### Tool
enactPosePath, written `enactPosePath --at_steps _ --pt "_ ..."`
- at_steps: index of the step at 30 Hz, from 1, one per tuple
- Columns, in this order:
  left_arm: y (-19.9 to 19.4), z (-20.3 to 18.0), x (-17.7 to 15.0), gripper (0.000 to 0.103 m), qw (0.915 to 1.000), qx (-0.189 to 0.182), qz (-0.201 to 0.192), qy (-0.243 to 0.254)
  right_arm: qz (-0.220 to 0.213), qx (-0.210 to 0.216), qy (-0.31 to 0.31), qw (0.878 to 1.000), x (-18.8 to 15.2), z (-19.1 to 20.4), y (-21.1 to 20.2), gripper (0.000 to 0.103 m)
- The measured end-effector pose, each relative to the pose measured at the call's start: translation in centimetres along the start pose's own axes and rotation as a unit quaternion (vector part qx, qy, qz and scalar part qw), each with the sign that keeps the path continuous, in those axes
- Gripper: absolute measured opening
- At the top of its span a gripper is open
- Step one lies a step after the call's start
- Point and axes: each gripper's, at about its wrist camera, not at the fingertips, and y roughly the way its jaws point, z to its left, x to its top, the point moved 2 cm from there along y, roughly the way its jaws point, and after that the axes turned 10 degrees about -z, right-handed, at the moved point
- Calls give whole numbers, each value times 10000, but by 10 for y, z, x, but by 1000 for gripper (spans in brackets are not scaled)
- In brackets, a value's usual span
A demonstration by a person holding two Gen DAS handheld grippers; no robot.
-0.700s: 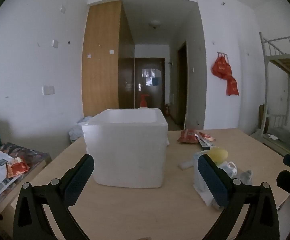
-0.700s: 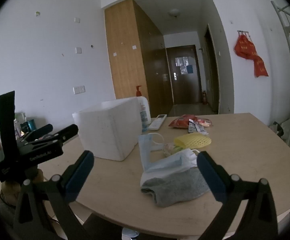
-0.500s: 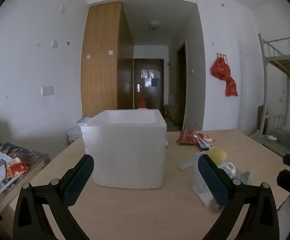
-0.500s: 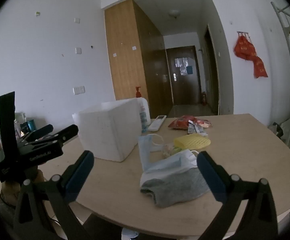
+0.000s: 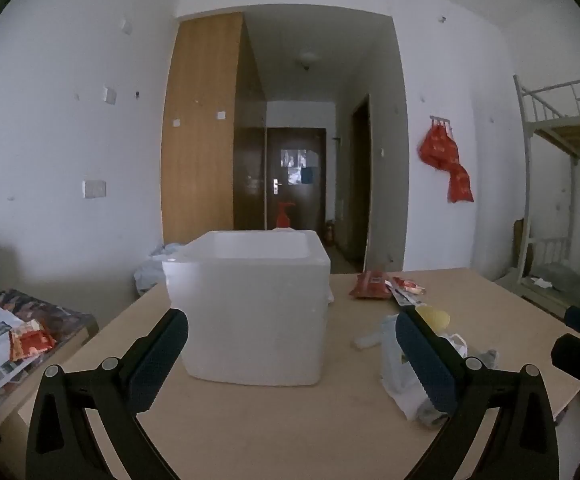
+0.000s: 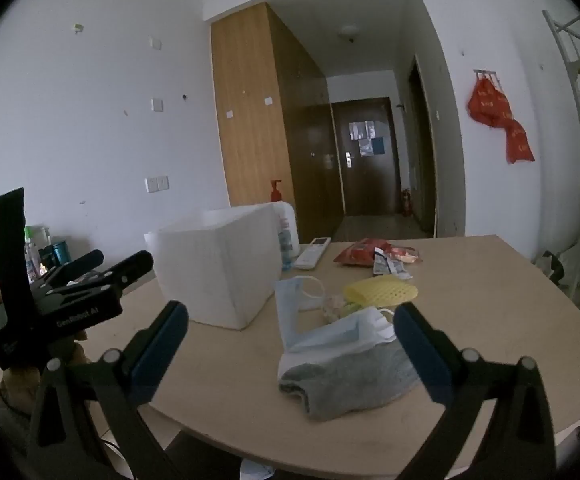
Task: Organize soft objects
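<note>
White foam makes up the open box [image 5: 249, 312] standing on the pale wooden table [image 5: 290, 432]. Both grippers hang spread wide above the near edge, holding nothing: the left gripper [image 5: 290, 356] faces the box, the right gripper [image 6: 290, 344] faces a heap just right of it. That heap is a grey sock [image 6: 350, 380] under a blue face mask [image 6: 338, 336], with a yellow foam net [image 6: 382, 290] beyond. Red snack packets [image 6: 362, 254] lie farther back.

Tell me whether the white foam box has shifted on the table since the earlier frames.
No. The white foam box sits where it was, beside the pump bottle and remote on the table.
</note>
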Motion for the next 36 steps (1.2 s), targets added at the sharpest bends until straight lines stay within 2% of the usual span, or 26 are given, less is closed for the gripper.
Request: enactPosePath --at_steps 12,16,36 --pt "0 1 -1 103 10000 -21 3 -33 -10 -2 -18 10000 2 2 0 103" --pt "-2 7 0 103 9998 54 -51 -204 -10 -8 -19 10000 2 2 0 103" --pt "1 4 -1 103 9999 -10 126 -92 -14 -10 3 10000 3 1 -1 103"
